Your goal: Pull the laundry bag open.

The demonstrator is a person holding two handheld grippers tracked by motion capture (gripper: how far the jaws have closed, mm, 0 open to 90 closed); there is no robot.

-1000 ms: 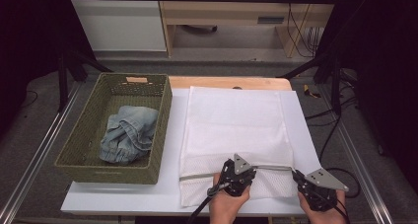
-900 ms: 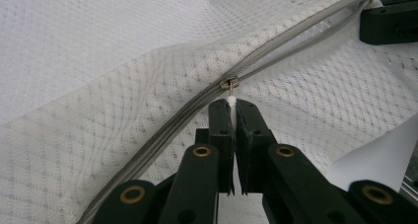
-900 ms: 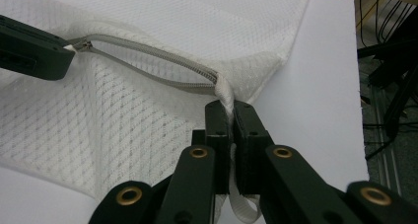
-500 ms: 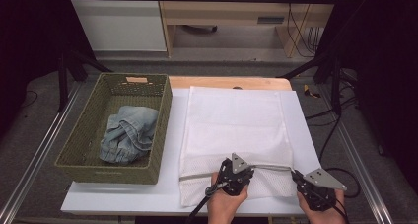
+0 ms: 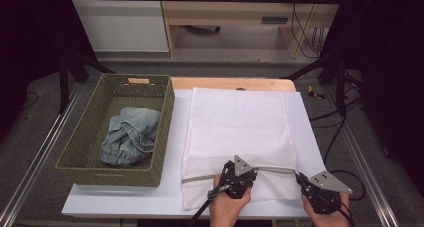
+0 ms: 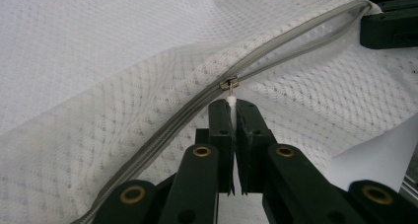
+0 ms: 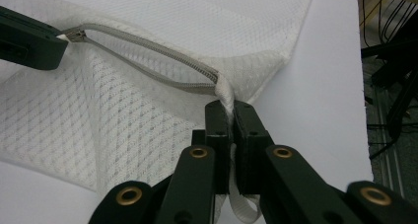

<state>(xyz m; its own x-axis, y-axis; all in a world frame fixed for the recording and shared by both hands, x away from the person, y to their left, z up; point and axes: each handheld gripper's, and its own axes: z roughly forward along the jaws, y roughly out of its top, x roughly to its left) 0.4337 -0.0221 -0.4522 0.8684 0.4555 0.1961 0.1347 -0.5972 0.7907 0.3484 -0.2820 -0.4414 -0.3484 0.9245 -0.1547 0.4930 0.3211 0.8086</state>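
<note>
White mesh: 1 laundry bag (image 5: 240, 137) lies on the table (image 5: 125, 199) beside 1 basket (image 5: 165, 117). Your left gripper (image 6: 231, 104) clamps its zipper pull (image 6: 230, 84); your right gripper (image 7: 227, 105) clamps its end tab (image 7: 226, 93). The high view adds the jeans (image 5: 129, 136).

The mesh laundry bag (image 5: 237, 132) is white knitted cloth, matt, with an open honeycomb weave that looks slightly rough. Its zipper (image 6: 197, 105) runs as grey woven tape with fine teeth, and the slider (image 6: 229, 83) is dull brassy metal. The basket (image 5: 158, 132) at nine o'clock is olive woven wicker, coarse and matt, holding faded blue denim (image 5: 129, 136), soft and creased. The table (image 5: 310, 132) is smooth matt white board. Both grippers' jaws are matt black plastic with shiny brass rivets (image 7: 198, 152).
</note>
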